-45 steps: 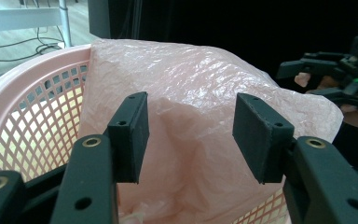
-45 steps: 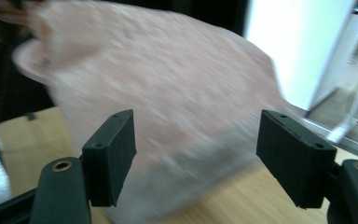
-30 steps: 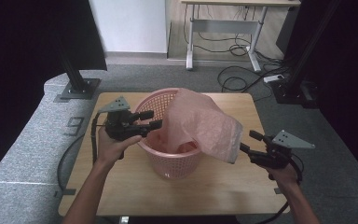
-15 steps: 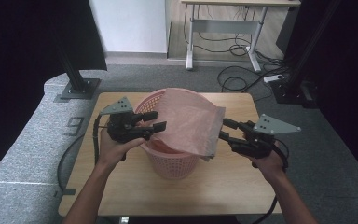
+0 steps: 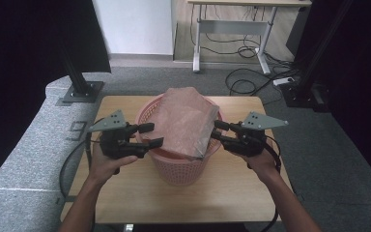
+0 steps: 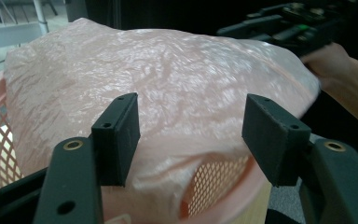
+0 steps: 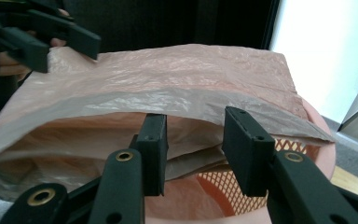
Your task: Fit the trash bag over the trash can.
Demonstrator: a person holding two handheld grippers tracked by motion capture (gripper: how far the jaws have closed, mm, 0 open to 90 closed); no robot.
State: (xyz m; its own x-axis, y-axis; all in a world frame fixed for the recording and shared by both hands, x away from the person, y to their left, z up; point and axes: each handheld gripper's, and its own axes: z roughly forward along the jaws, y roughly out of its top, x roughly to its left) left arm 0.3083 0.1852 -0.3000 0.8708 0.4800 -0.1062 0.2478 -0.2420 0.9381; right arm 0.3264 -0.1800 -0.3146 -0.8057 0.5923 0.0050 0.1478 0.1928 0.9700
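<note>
Crinkled pink plastic bag [image 5: 183, 121] draped over pink mesh basket [image 5: 178, 166]

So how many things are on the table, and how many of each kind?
Basket: 1
Bag: 1
Grippers: 2, left, right, held just above the table
Total: 4

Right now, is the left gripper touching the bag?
Cannot tell. In the left gripper view the open jaws of the left gripper stand in front of the bag, with no clear contact or gap; the high view doesn't settle it.
</note>
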